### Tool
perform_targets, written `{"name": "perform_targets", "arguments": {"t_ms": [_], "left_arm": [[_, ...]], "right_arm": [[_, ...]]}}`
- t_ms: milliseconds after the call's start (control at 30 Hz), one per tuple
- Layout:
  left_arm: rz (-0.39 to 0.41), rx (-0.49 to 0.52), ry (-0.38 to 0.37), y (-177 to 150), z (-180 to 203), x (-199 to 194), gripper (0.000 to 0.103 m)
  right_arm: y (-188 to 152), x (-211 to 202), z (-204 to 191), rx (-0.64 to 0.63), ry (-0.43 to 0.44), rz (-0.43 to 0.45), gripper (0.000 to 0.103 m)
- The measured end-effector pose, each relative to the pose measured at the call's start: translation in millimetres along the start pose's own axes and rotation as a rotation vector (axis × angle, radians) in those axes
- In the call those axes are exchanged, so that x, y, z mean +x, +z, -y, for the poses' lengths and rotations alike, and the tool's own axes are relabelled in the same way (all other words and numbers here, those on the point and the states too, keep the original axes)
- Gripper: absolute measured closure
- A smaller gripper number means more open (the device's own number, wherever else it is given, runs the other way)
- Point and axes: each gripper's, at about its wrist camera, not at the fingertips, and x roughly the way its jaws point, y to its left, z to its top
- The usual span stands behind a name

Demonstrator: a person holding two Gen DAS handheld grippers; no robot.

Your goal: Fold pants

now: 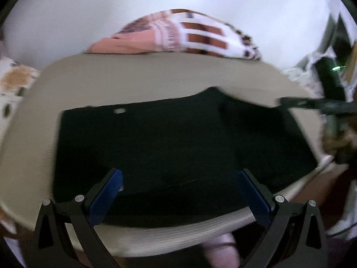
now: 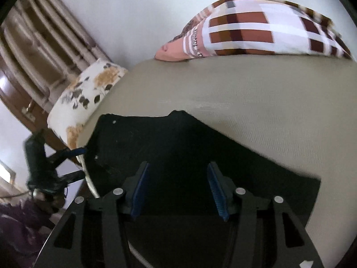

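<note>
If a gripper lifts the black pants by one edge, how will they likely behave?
The pants lie flat, following the bed, so they are probably floppy and would drape. They look thin, likely light. Pushed, they would probably bunch rather than slide whole.

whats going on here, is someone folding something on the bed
A person holding a gripper in each hand is folding dark pants laid flat on a beige bed surface. The left gripper is open above the near edge of the pants, holding nothing. The right gripper also hovers open over the cloth. A checked pillow lies at the far side.
</note>
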Motion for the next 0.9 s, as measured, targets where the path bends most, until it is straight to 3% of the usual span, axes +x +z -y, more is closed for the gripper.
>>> {"name": "perform_targets", "arguments": {"t_ms": [133, 233, 367, 600, 733, 800, 833, 867, 900], "left_arm": [[-0.026, -0.052, -0.220, 26, 11, 22, 0.001], [-0.065, -0.082, -0.433, 49, 21, 51, 0.001], [-0.114, -0.049, -0.476, 74, 34, 86, 0.001], [-0.291, 0.085, -0.428, 90, 66, 150, 0.002], [-0.317, 0.126, -0.447, 94, 79, 157, 0.003], [-0.327, 0.110, -0.473, 97, 81, 157, 0.034], [-0.323, 0.121, -0.438, 98, 82, 159, 0.084], [-0.316, 0.133, -0.385, 98, 83, 162, 0.095], [-0.318, 0.109, -0.401, 97, 80, 165, 0.095]], "right_arm": [[15, 27, -1, -0.101, 0.002, -0.035, 0.051], [20, 48, -1, -0.142, 0.007, -0.081, 0.051], [20, 63, 13, -0.111, 0.025, -0.115, 0.051], [4, 37, 52, 0.096, 0.093, 0.025, 0.042], [-4, 14, 56, 0.146, 0.133, 0.104, 0.035], [-8, 5, 58, 0.168, 0.153, 0.127, 0.032], [-10, 1, 59, 0.180, 0.164, 0.141, 0.032], [-13, -4, 61, 0.195, 0.174, 0.156, 0.030], [-15, -6, 62, 0.207, 0.179, 0.163, 0.028]]}}
